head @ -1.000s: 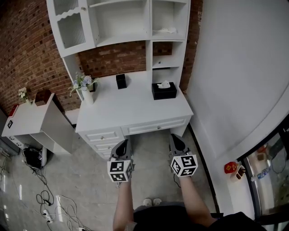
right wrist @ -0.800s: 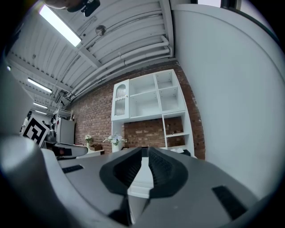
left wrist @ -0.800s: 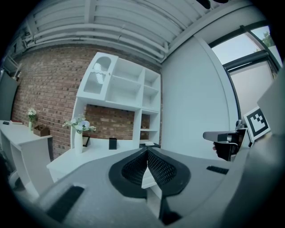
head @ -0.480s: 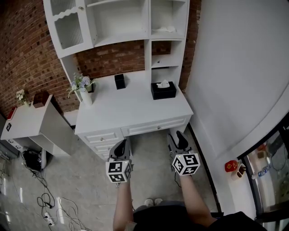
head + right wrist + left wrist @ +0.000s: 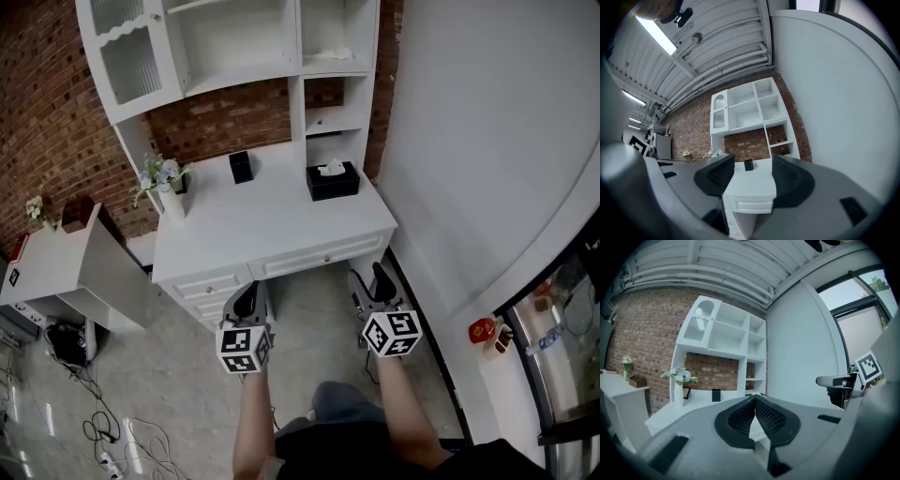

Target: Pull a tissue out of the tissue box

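One tissue box (image 5: pixel 333 181) stood in the head view, above the centre of the frame, on the right end of the white desk (image 5: pixel 272 225). One white tissue (image 5: pixel 330 168) stuck up from its slot. One vase (image 5: pixel 171 202) and one small black holder (image 5: pixel 241 167) stood further left. Your two tongs, the left gripper (image 5: pixel 247 302) and the right gripper (image 5: pixel 368 279), were low in the frame, well apart from the box.

In the left gripper view, your jaws were pressed together on nothing.

In the right gripper view, your jaws had just been opening and stood wide, with nothing between them.

The tissue is, I judge, light, soft and easily torn. Pinch its raised tuft; the box may lift with it.
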Action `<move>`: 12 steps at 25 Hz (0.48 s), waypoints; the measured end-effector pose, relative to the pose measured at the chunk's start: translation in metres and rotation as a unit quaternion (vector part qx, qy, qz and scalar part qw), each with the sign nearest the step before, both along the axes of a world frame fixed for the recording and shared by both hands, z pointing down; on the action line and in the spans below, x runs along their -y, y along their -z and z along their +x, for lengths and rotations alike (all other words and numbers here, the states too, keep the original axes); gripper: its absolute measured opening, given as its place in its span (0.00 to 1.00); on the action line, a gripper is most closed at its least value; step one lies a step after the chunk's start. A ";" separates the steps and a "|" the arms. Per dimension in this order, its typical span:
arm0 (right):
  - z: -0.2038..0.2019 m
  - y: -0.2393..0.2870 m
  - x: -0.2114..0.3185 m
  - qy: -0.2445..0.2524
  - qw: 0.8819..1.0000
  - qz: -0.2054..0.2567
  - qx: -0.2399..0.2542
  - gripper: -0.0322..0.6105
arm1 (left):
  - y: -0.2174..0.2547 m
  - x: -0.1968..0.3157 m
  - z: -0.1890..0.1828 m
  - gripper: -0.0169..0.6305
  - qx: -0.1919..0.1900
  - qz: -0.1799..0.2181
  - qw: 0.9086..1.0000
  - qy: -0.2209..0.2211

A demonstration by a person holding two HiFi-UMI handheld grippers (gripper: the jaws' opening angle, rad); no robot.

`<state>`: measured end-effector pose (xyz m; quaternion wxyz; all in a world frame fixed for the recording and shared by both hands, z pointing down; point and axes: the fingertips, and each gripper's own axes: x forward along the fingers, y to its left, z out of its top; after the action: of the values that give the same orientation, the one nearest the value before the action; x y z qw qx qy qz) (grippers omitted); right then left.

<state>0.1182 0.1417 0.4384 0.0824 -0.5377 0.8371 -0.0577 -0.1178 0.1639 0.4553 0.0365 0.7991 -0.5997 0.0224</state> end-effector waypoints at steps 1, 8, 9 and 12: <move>0.000 0.001 -0.001 -0.002 1.000 0.002 0.001 0.41 | 0.001 0.000 0.000 0.04 0.001 0.002 1.000 -0.002; 0.003 0.008 0.008 -0.014 1.000 0.012 0.001 0.41 | 0.011 0.012 0.000 0.04 0.006 0.015 1.000 -0.012; 0.002 0.009 0.011 -0.015 1.000 0.014 0.001 0.41 | 0.011 0.016 -0.001 0.04 0.007 0.015 1.000 -0.013; 0.000 0.008 0.021 -0.016 1.000 0.016 -0.002 0.41 | 0.011 0.028 -0.005 0.04 0.007 0.017 1.000 -0.013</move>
<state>0.1177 0.1208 0.4305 0.0906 -0.5498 0.8293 -0.0420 -0.1227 0.1359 0.4444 0.0185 0.8074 -0.5895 0.0179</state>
